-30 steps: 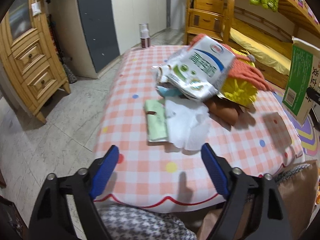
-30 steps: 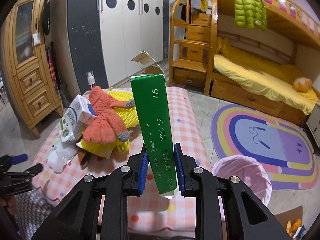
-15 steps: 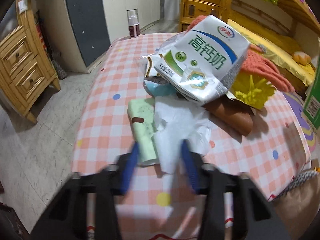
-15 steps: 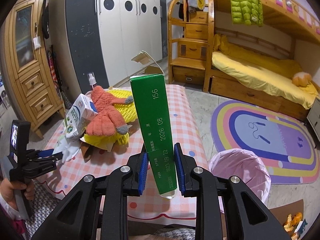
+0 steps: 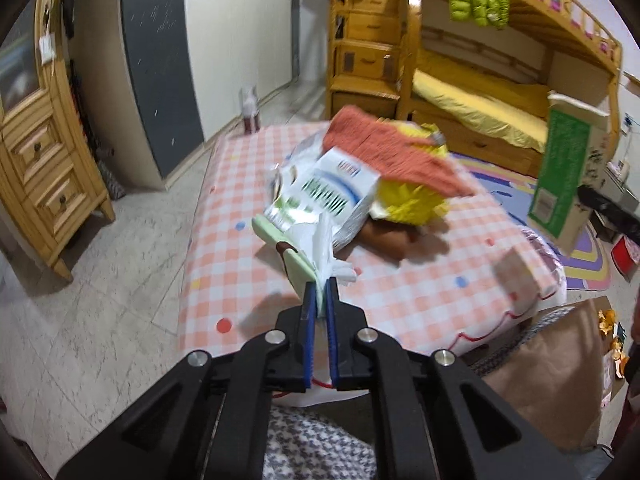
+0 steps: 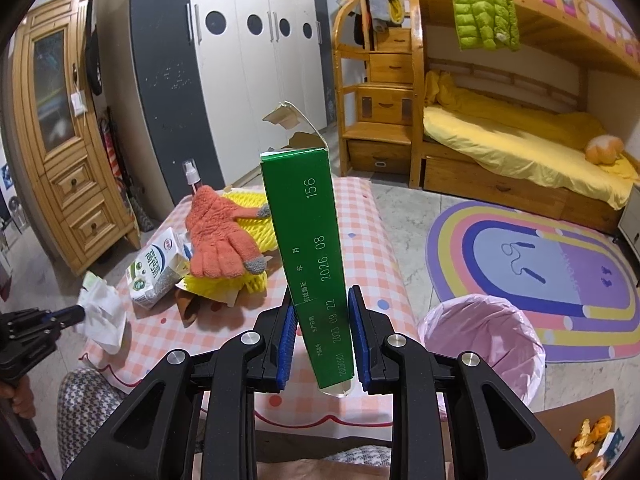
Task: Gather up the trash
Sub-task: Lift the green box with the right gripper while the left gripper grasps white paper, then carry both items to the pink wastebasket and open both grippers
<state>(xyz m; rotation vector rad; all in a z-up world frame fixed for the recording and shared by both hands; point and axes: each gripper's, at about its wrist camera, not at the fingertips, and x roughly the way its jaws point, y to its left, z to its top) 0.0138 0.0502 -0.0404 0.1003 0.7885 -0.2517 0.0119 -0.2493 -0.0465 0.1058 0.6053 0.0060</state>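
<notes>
I have the left claw (image 5: 319,292) clamped shut on a white tissue (image 5: 320,248) and a pale green wrapper (image 5: 298,260), both pinched by a thin edge at the tips. The right claw (image 6: 322,334) grips a tall green box (image 6: 306,248) upright, low on its body.

Risks, in my judgement:
- The tissue hold is shallow. A quick swing could tear it or let the wrapper slide out onto the floor.
- The tissue trails toward 12 o'clock and sits close against the milk carton (image 5: 332,196); dragging could snag the carton and topple the pile of glove (image 6: 218,236) and yellow netting (image 6: 248,220).
- The box is held near its base, so a tilt could lever it out of the pads.

Positions: in the left wrist view the tissue rises from the claw toward 12 o'clock, off the bench (image 5: 420,300). In the right wrist view the pink bin (image 6: 484,336) lies at 4 o'clock of the right claw, on the floor beside the bench; the box is not yet over it.
</notes>
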